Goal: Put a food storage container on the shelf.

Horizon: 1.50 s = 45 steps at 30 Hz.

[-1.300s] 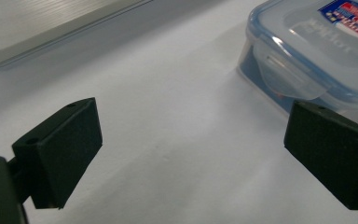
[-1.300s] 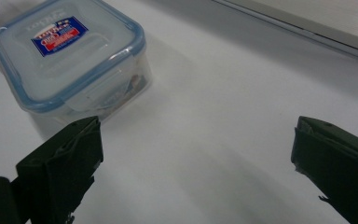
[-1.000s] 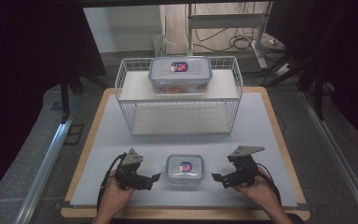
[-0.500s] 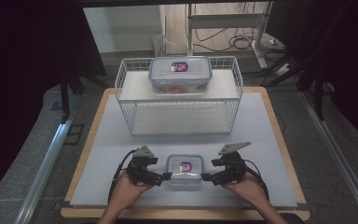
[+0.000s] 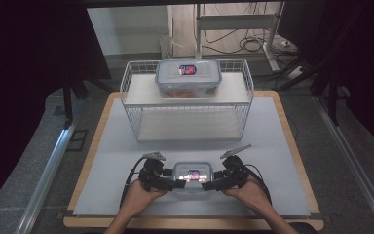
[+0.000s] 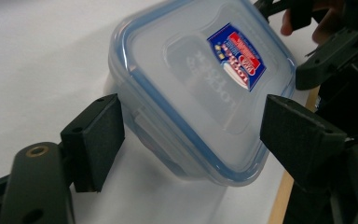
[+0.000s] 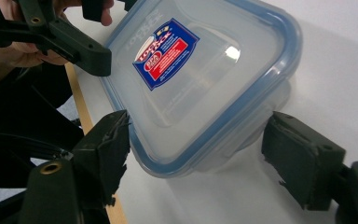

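Your two hands sit at the near edge of the table [image 5: 282, 146], one on each side of the small box [image 5: 192, 175], which rests flat on the white tabletop with its lid on and its red and blue label facing up. Your left gripper [image 5: 171, 184] comes at the small box from its left side and your right gripper [image 5: 213, 185] from its right side, both pointing inward at it.

From the left gripper view, the small box [image 6: 200, 88] lies between the two black pads: one pad [image 6: 95, 140] is touching or just beside its wall, the other stands a little clear of the lid's blue rim. The jaws have just been closing, yet they are still spread, not pinching.

From the right gripper view, the small box [image 7: 200, 84] again lies between the pads [image 7: 105, 154], with a narrow gap on each side. These jaws have just been closing too and remain spread around a corner of the box.

Beyond the small box, well apart from it, a white wire rack [image 5: 187, 114] stands on the table. On top of the rack sits a large box [image 5: 188, 78] with its lid on.
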Each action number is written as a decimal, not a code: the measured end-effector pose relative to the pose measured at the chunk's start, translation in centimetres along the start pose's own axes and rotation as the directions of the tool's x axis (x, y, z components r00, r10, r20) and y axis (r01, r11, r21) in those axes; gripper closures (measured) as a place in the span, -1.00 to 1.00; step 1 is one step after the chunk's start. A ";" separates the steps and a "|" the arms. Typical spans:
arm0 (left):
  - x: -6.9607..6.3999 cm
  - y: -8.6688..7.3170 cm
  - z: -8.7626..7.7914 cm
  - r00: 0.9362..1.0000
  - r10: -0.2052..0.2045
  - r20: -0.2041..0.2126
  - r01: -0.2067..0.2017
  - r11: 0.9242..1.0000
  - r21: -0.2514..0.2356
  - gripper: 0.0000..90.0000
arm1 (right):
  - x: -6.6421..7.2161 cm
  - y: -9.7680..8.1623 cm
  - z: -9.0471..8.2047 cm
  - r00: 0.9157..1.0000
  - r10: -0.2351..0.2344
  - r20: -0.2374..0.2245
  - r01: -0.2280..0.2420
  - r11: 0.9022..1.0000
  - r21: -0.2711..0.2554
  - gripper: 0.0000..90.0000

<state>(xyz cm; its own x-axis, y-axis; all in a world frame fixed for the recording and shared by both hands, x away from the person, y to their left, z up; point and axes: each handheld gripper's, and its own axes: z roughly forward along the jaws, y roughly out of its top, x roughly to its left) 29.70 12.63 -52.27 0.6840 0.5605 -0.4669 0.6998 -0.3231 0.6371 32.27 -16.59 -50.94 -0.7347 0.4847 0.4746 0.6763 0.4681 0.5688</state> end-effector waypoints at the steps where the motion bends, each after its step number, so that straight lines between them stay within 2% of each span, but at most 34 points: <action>1: -0.1 -0.1 0.0 1.000 0.004 -0.004 -0.004 1.000 0.003 -0.51 | 0.0 -0.1 -0.1 1.000 0.000 0.001 0.000 1.000 -0.006 -0.39; 4: -0.5 -0.4 -0.3 1.000 0.010 -0.005 -0.010 1.000 0.001 -0.45 | 0.0 -0.3 -0.5 1.000 -0.009 0.010 0.009 1.000 -0.027 -0.20; 9: -0.6 -1.2 -0.8 1.000 0.018 0.012 -0.018 1.000 -0.003 -0.25 | 0.2 -0.9 -1.0 1.000 -0.002 0.009 0.002 0.998 -0.055 -0.04; 14: -0.8 -1.6 -1.4 0.999 0.034 0.017 -0.034 0.999 -0.026 -0.03 | 0.2 -1.5 -1.5 1.000 0.017 -0.024 -0.019 0.997 -0.078 0.14; 22: -0.2 -2.0 -2.0 0.997 -0.003 0.079 0.007 0.999 -0.054 0.16 | 0.1 -2.1 -1.8 0.997 0.045 -0.065 -0.051 0.994 -0.092 0.26; 26: 0.0 -2.1 -2.1 0.996 -0.001 0.094 0.006 0.999 -0.054 0.20 | 0.2 -2.2 -1.8 0.998 0.029 -0.060 -0.035 0.995 -0.098 0.26; 30: 0.3 -2.3 -2.1 0.993 -0.022 0.120 0.029 0.998 -0.060 0.23 | 0.1 -2.4 -1.8 0.997 0.028 -0.074 -0.036 0.994 -0.107 0.27; 34: 0.4 -2.3 -2.2 0.991 -0.032 0.130 0.041 0.997 -0.064 0.25 | -0.4 -2.5 -1.8 0.993 0.053 -0.109 -0.065 0.992 -0.112 0.30; 40: 0.6 -2.3 -2.2 0.989 -0.053 0.137 0.063 0.996 -0.070 0.25 | -0.4 -2.5 -1.8 0.992 0.059 -0.112 -0.072 0.991 -0.114 0.30; 43: 0.6 -2.1 -2.7 0.986 -0.075 0.151 0.091 0.990 -0.105 0.27 | -0.4 -2.5 -1.8 0.990 0.068 -0.121 -0.083 0.989 -0.121 0.30; 45: 0.5 -1.9 -3.1 0.987 -0.064 0.148 0.082 0.989 -0.122 0.28 | -0.1 -2.4 -2.1 0.990 0.061 -0.126 -0.078 0.988 -0.135 0.30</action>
<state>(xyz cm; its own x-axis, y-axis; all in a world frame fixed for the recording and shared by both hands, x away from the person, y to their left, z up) 28.05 15.92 -51.80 0.6610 0.4606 -0.5924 0.7232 -0.1807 0.6665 30.64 -19.26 -50.95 -0.6930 0.4153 0.5893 0.7181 0.3246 0.6156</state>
